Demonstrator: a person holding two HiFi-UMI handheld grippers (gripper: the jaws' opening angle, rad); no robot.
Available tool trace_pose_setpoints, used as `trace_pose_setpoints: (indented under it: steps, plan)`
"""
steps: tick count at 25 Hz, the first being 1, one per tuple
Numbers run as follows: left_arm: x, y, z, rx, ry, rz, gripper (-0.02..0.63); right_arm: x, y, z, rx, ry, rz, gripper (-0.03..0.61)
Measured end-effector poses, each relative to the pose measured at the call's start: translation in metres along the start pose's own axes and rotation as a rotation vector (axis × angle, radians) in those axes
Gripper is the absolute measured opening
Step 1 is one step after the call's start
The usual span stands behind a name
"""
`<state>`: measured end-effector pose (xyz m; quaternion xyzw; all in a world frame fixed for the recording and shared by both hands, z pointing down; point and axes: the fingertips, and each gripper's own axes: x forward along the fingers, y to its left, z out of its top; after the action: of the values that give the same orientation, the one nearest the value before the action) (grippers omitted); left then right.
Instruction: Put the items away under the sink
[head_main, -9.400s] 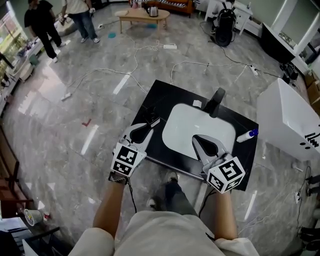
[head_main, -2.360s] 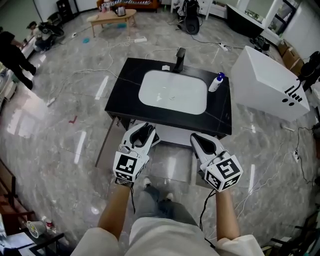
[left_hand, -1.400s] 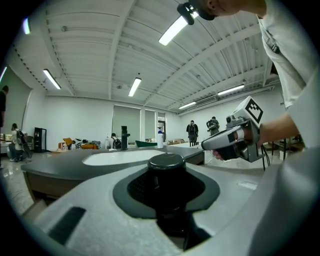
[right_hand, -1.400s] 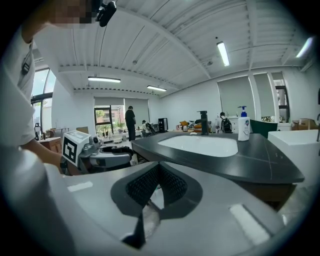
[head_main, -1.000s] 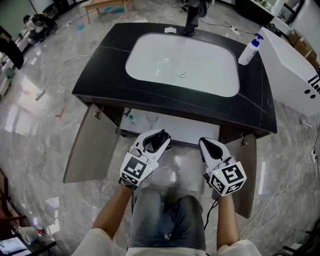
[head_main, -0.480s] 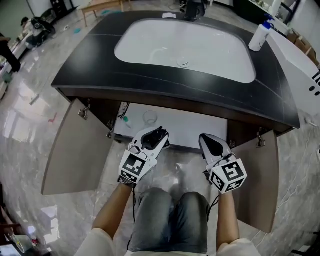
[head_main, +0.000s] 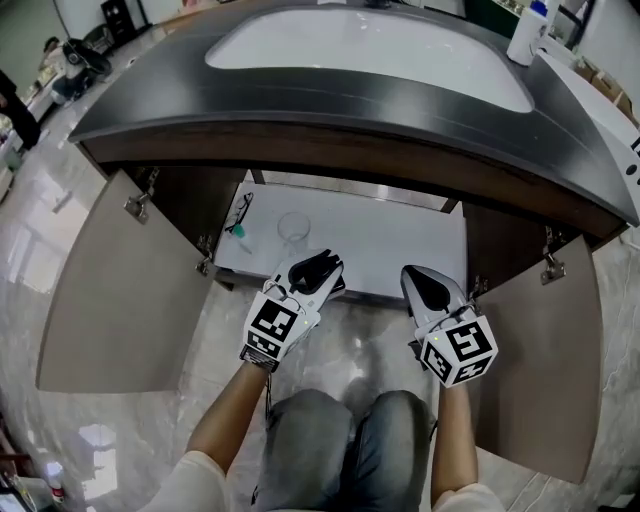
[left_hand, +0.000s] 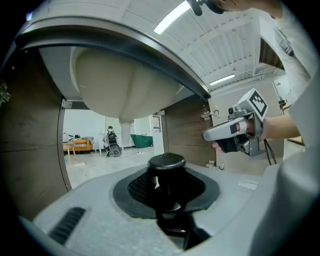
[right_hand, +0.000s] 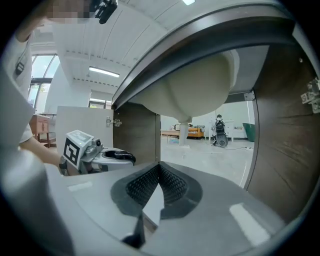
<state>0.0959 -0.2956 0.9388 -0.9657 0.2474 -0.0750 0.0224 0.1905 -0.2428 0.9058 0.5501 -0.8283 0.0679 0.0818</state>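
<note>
1. The left gripper (head_main: 325, 263) is clamped on a black bottle (left_hand: 166, 163): both pads press its sides, and its round flat cap rises above them
2. The black bottle is glossy and dark all over, with a short cylinder body slightly narrower than the cap; no label shows
3. It is held just outside the cabinet (head_main: 190, 200), in front of the shelf's front edge and left of the cabinet's middle
4. The right gripper (head_main: 413, 273) has its jaws closed tip to tip; a pale wedge shows between the pads behind the tips, and it cannot be told whether that is a thin held thing or the floor beyond
5. The right gripper is level with the left one, in front of the cabinet's right half, and the two are apart
6. The cabinet's left door (head_main: 110, 290) and right door (head_main: 545, 370) are both swung wide open
7. On the white shelf (head_main: 400, 235) inside the cabinet a clear glass (head_main: 293, 228) stands upright, just behind the left gripper
8. Nearer the cabinet's left wall lies a thin dark thing with a teal end (head_main: 240, 218), too small to name
9. On top of the cabinet are the dark counter (head_main: 300, 110) and the white sink (head_main: 370, 40); a white bottle (head_main: 524, 32) stands on the counter at the cabinet's far right corner
</note>
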Motion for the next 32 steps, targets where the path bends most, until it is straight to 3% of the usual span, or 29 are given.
trace_pose_setpoints:
  steps: [9, 18, 32]
  plan:
    - [0.041, 0.008, -0.045, 0.002, 0.051, 0.015, 0.115, 0.007, -0.004, -0.036, 0.025, 0.027, -0.004, 0.008]
    - [0.107, 0.028, -0.079, -0.002, 0.088, 0.032, 0.115, -0.006, -0.020, -0.044, 0.005, 0.049, -0.036, 0.008]
    - [0.156, 0.043, -0.118, -0.016, 0.124, 0.035, 0.117, -0.019, -0.024, -0.064, 0.006, 0.084, -0.047, 0.008]
